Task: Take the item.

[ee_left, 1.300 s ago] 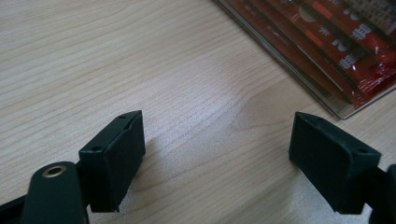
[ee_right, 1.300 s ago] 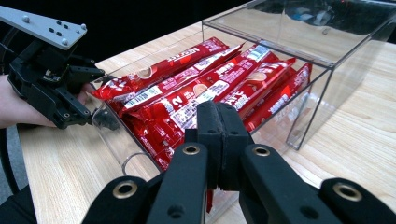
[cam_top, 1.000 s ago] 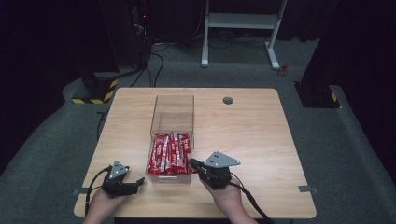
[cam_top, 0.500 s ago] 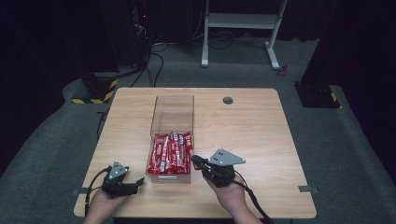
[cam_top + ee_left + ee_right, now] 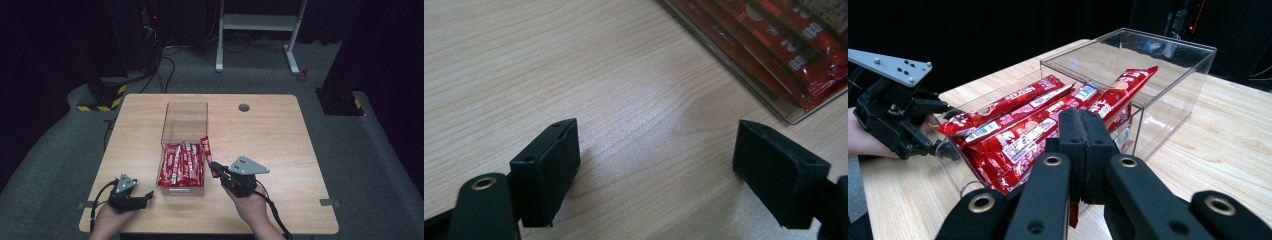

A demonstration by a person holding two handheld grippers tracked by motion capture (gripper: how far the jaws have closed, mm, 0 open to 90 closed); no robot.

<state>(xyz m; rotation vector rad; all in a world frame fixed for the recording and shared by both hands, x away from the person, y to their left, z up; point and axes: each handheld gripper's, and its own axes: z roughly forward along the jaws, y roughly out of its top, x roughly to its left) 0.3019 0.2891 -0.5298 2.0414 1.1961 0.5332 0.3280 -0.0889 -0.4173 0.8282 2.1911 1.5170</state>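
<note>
A clear plastic box (image 5: pixel 185 119) stands in the middle of the wooden table (image 5: pixel 280 140), its near half holding several red snack packets (image 5: pixel 179 166). My right gripper (image 5: pixel 214 167) sits at the box's near right corner, shut on the end of one red packet (image 5: pixel 206 149) that slants up over the box's right wall. In the right gripper view the pads (image 5: pixel 1083 125) press together on that packet (image 5: pixel 1126 86). My left gripper (image 5: pixel 145 196) rests open on the table near the box's front left corner, with bare wood between its fingers (image 5: pixel 659 175).
A small round black grommet (image 5: pixel 244 107) sits in the table's far side. Beyond the table, a white frame (image 5: pixel 255 22) and a yellow-black striped base (image 5: pixel 102 95) stand on the dark floor. Cables trail from both grippers toward the near edge.
My right gripper has shifted slightly to the right with a red packet, which now tilts up over the box's right wall. The left gripper has stayed where it was.
</note>
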